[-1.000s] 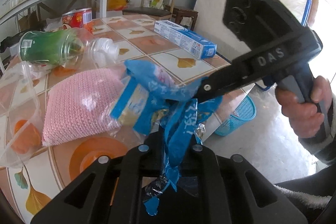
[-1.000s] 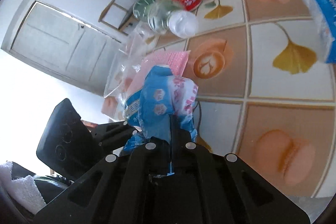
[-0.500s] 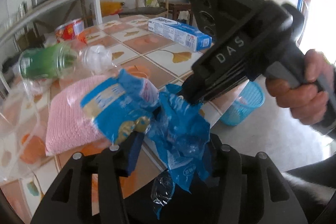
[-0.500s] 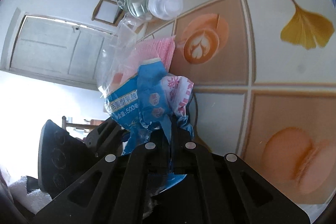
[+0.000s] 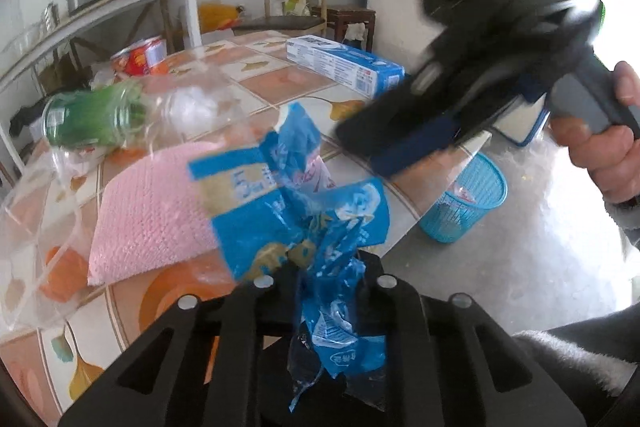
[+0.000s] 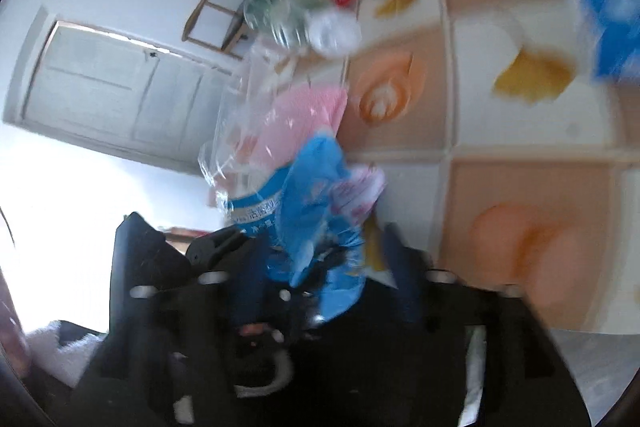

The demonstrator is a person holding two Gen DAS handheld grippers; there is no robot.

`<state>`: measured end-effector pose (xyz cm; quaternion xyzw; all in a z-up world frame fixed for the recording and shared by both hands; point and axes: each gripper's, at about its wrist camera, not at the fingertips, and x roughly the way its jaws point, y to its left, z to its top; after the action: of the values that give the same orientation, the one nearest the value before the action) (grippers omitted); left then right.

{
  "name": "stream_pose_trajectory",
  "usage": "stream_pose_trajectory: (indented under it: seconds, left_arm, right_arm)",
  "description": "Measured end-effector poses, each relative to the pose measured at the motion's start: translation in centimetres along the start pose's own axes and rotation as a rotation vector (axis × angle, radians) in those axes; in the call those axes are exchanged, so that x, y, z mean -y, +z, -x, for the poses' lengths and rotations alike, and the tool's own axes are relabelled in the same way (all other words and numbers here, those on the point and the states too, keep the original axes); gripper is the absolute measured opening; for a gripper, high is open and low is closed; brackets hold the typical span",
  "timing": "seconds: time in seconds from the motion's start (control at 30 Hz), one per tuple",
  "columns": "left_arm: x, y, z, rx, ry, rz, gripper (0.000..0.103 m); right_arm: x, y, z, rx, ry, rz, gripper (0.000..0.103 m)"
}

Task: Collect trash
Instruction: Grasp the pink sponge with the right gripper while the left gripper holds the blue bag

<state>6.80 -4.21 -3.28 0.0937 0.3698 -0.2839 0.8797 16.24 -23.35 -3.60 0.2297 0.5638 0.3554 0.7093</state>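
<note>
**Blue wrapper pinched by the left gripper, released by the right**

Nearest the left wrist camera, the left gripper (image 5: 320, 279) is seen closed to a narrow gap on the crumpled blue wrapper (image 5: 304, 211), its 2 fingers having just been closing. The wrapper is pinched at its twisted waist; its upper part fans out above the near edge of the table (image 5: 408, 203), and a tail hangs down between the finger bases.

The right gripper (image 5: 360, 143) is seen above and to the right of the wrapper, blurred, held in a person's hand (image 5: 600, 147). Its jaws have just been opening and now stand apart, clear of the wrapper in the left wrist view. In the right wrist view the wrapper (image 6: 316, 211) appears between the spread fingers, with no pad seen pressing on it.

Just behind the wrapper, a pink textured cloth (image 5: 152, 207) lies flat near the table's near edge, partly covered by a clear plastic bag (image 5: 36, 227) at the left edge. Further in, a green-labelled plastic bottle (image 5: 104, 115) lies on its side. Beyond it, a red can (image 5: 140, 57) lies toward the far left corner, and a blue and white toothpaste box (image 5: 344, 65) rests along the far right edge.

On the floor past the table's right edge, a blue mesh waste basket (image 5: 468, 207) stands upright.
</note>
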Motion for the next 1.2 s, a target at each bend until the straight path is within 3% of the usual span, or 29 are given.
stream_pose_trajectory:
  seconds: [0.07, 0.23, 0.3, 0.37, 0.5, 0.6, 0.8, 1.2]
  left_arm:
    - [-0.5, -0.2, 0.2, 0.000, -0.022, 0.030, 0.015]
    - [-0.9, -2.0, 1.4, -0.014, -0.078, 0.065, 0.015]
    - [-1.0, -2.7, 1.8, -0.027, -0.073, 0.064, 0.015]
    - [-0.9, -3.5, 2.4, -0.033, -0.068, 0.073, 0.015]
    - [-1.8, -3.8, 3.1, -0.037, -0.066, 0.120, 0.015]
    - [-2.3, -4.1, 3.1, -0.043, -0.057, 0.138, 0.015]
    - [-2.9, -4.0, 3.4, -0.028, -0.067, 0.157, 0.015]
    - [-2.8, -4.0, 3.1, -0.033, -0.035, 0.160, 0.015]
  right_arm:
    - [-0.8, 0.1, 1.6, 0.040, -0.032, 0.040, 0.061]
    - [-5.0, 0.8, 2.7, 0.118, -0.128, 0.231, 0.075]
    - [-7.1, 1.4, 1.4, 0.100, -0.143, 0.337, 0.086]
    - [-9.3, 2.0, -1.3, 0.082, -0.202, 0.462, 0.090]
    - [-11.8, 2.1, -6.6, -0.011, -0.380, 0.712, 0.091]
    - [-12.4, 2.2, -10.1, -0.079, -0.433, 0.829, 0.091]
    - [-10.7, 3.7, -12.9, -0.145, -0.494, 0.838, 0.091]
    - [-7.3, 2.6, -8.7, -0.117, -0.540, 0.700, 0.090]
